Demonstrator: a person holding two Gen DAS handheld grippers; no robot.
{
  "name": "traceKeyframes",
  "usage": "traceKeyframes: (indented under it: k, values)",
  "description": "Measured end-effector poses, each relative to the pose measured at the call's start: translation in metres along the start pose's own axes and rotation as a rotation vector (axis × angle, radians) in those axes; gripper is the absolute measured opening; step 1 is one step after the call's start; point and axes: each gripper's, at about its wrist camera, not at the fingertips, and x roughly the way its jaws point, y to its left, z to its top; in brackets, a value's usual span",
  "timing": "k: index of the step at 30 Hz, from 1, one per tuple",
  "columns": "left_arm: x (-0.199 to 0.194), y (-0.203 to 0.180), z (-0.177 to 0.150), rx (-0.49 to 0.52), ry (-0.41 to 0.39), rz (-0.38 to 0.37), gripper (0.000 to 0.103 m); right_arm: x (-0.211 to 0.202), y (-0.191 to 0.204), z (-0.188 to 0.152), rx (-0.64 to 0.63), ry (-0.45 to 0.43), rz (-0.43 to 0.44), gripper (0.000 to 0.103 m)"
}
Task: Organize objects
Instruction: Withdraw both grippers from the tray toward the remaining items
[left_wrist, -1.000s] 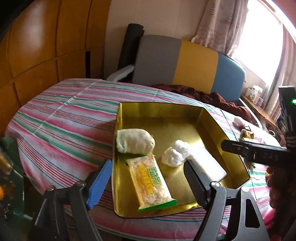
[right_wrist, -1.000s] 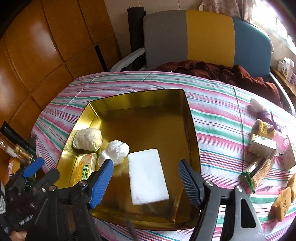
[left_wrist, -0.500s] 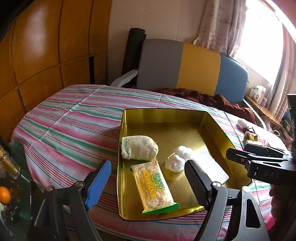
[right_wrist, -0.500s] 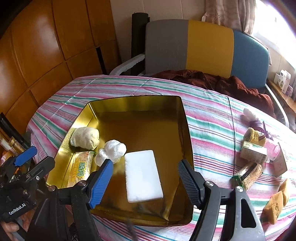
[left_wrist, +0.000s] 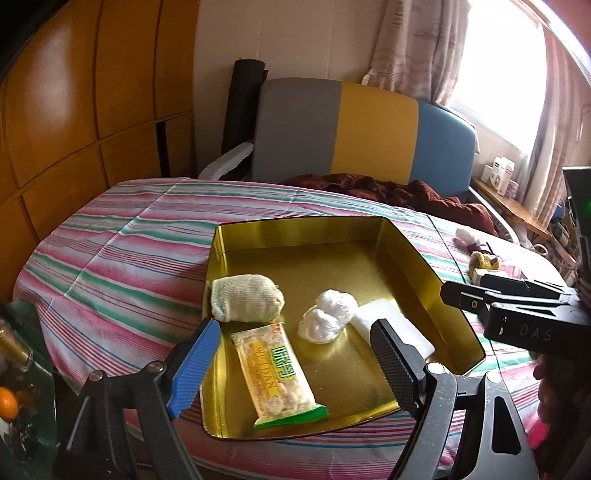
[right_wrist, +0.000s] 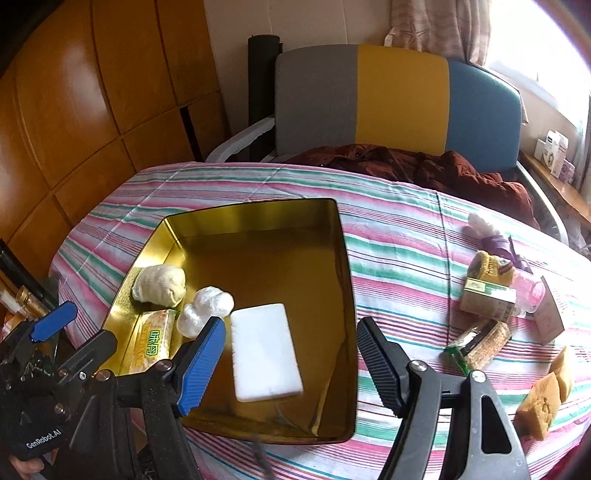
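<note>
A gold metal tray (left_wrist: 295, 221) (right_wrist: 251, 206) lies on the striped tablecloth. Inside it are a rolled pale sock (left_wrist: 245, 297) (right_wrist: 160, 284), a yellow snack packet (left_wrist: 277, 376) (right_wrist: 153, 341), a white crumpled ball (left_wrist: 328, 315) (right_wrist: 205, 308) and a flat white block (left_wrist: 384, 310) (right_wrist: 264, 350). My left gripper (left_wrist: 293, 325) hovers over the tray's near left corner, above the packet. Its jaws are opening with nothing between them. My right gripper (right_wrist: 290, 323) hangs open and empty above the white block, clear of it.
Right of the tray lie loose things: a small box (right_wrist: 487, 301), a yellow knitted piece (right_wrist: 491, 266), a wrapped bar (right_wrist: 480, 343) and brown cakes (right_wrist: 543, 398). A tricolour chair (right_wrist: 399, 99) with a brown cloth (right_wrist: 424, 166) stands behind the table. A bottle (left_wrist: 14, 350) stands below left.
My left gripper has drawn back and up a little from the tray. The right gripper's view has tipped slightly upward. Nothing in the tray has moved.
</note>
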Motion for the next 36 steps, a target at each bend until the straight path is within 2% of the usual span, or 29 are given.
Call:
traceKeyframes:
  k: [12, 19, 22, 24, 30, 36]
  values:
    - [0.002, -0.023, 0.004, 0.058, 0.004, -0.029, 0.084, -0.012, -0.027, 0.002, 0.049, -0.032, -0.041, 0.075]
    - [0.008, -0.039, 0.006, 0.097, 0.018, -0.050, 0.085, -0.021, -0.055, 0.000, 0.081, -0.045, -0.093, 0.075]
    - [0.012, -0.049, 0.007, 0.119, 0.021, -0.062, 0.085, -0.024, -0.069, -0.002, 0.095, -0.046, -0.118, 0.078]
    - [0.014, -0.055, 0.008, 0.134, 0.025, -0.072, 0.086, -0.027, -0.079, -0.003, 0.103, -0.049, -0.133, 0.083]
    - [0.020, -0.081, 0.010, 0.190, 0.033, -0.118, 0.089, -0.035, -0.111, -0.007, 0.141, -0.055, -0.197, 0.084]
    - [0.027, -0.110, 0.011, 0.242, 0.049, -0.186, 0.092, -0.047, -0.168, -0.010, 0.209, -0.067, -0.301, 0.087]
